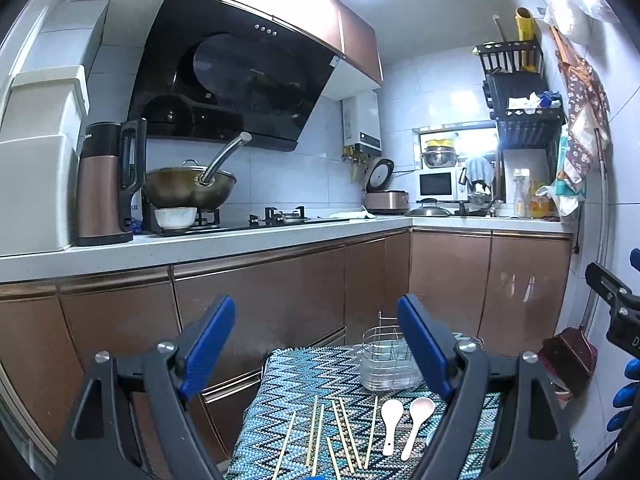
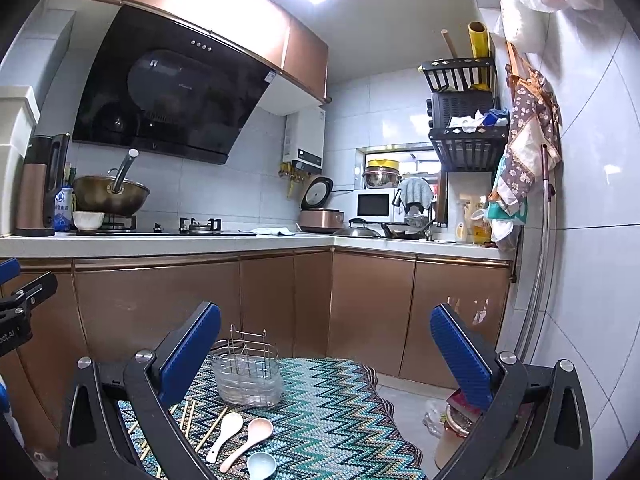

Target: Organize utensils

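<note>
Basically pre-grasp: left gripper [image 1: 316, 350] and right gripper [image 2: 326, 354] both spread and empty, chopsticks [image 1: 344, 436] and spoons [image 2: 240, 438] loose below the jaws, holder [image 2: 248, 376] just beyond, so next move needs a pinch.

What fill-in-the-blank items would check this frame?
1. The wire utensil holder contains ____ utensils.
2. The number of spoons on the zigzag cloth is ____.
3. The chopsticks lie ____ of the white spoon.
4. Both tools, left tool and right tool, are ____.

Answers: no; three; left; open
</note>
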`<action>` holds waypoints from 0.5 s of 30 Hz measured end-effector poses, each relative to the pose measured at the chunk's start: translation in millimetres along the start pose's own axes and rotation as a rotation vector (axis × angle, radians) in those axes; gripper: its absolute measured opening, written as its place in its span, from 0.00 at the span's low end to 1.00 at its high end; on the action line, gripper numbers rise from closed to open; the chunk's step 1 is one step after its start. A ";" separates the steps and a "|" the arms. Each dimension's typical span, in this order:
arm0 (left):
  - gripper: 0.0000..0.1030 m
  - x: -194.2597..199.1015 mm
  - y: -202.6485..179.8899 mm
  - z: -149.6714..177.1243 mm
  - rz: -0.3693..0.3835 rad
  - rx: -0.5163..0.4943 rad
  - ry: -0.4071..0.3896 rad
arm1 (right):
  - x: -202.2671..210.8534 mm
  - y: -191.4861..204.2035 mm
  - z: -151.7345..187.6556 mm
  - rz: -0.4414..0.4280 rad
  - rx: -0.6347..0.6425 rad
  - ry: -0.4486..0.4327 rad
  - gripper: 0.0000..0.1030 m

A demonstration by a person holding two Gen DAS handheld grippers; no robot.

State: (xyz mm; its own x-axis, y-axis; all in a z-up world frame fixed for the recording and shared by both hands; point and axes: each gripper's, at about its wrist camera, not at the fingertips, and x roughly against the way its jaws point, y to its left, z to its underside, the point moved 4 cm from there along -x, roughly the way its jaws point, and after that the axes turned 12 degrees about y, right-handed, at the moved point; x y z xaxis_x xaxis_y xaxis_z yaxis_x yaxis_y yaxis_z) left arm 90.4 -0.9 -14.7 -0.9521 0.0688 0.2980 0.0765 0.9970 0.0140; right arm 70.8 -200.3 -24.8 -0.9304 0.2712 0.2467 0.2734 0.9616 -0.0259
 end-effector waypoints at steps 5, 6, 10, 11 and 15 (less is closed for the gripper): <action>0.81 -6.6 2.9 0.2 -0.001 0.019 0.020 | -4.3 -0.2 0.8 0.005 0.009 -0.005 1.00; 0.81 -7.9 2.7 -0.3 -0.001 0.018 0.023 | -5.2 -0.7 1.0 0.002 0.010 -0.004 1.00; 0.81 -10.1 3.3 -3.7 -0.009 0.017 0.018 | -9.0 -0.2 -0.2 -0.008 0.010 -0.012 1.00; 0.81 -11.6 4.0 -5.1 -0.010 0.020 0.021 | -10.0 0.0 -1.0 -0.011 0.011 -0.015 1.00; 0.81 -17.5 7.1 -11.1 -0.016 0.030 0.028 | -15.2 1.8 -5.0 -0.021 0.014 -0.020 1.00</action>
State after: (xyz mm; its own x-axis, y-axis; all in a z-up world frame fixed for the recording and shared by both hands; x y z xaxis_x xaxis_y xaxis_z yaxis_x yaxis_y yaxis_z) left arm 110.9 4.5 -9.2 -0.9445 0.0522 0.3244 0.0520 0.9986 -0.0093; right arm 86.6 -202.9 -23.7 -0.9405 0.2519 0.2279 0.2507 0.9674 -0.0344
